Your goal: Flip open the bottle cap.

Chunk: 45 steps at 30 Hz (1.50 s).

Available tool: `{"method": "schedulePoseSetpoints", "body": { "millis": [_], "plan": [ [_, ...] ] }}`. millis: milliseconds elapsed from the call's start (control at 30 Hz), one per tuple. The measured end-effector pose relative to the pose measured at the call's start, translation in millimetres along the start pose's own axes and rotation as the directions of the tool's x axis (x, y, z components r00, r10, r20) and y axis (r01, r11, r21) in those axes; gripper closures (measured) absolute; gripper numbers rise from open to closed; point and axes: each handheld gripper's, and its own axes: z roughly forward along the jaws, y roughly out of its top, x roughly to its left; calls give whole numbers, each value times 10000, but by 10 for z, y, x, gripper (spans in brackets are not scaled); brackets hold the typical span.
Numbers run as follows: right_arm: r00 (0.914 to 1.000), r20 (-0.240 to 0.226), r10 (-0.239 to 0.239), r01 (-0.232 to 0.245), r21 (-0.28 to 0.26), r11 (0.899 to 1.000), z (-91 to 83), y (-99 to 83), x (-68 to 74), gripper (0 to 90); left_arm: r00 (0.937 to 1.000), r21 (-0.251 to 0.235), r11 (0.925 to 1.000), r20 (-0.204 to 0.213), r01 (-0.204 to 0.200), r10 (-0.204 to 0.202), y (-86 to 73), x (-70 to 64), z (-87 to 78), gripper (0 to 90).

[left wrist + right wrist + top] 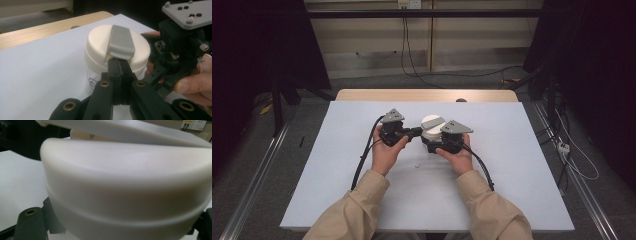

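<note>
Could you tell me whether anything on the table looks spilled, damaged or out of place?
Nothing stands out. The jar stands upright on the table, its white lid on. The small white speck near the hands is too small to identify.

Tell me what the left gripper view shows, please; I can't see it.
A white jar with a cream lid and grey flap stands on a white table. The left claw, jaws together, touches the lid under the flap. The right claw's body sits beside.
</note>
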Motion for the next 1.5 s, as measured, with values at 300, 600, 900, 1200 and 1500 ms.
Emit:
{"method": "schedulePoseSetpoints", "body": {
  "millis": [300,600,900,1200,1500],
  "plan": [
    [10000,-2,-4,4,-4,10000,1,-1,0,185,10000,-84,10000,19,-32,33,102,-16,-2,900],
    [10000,3,-9,9,-1,10000,1,-1,1,186,10000,-118,9999,11,-80,80,186,-33,22,900],
    [10000,4,-10,10,2,10000,1,-2,1,185,10000,-142,9999,81,-40,41,257,-44,59,900],
    [10000,0,-25,25,-4,10000,3,-2,0,185,9999,-162,9998,71,-101,102,326,-46,90,900],
    [10000,-2,-31,31,0,10000,3,-3,0,185,10000,-164,9999,49,-55,56,342,-41,146,900]
  ]
}}
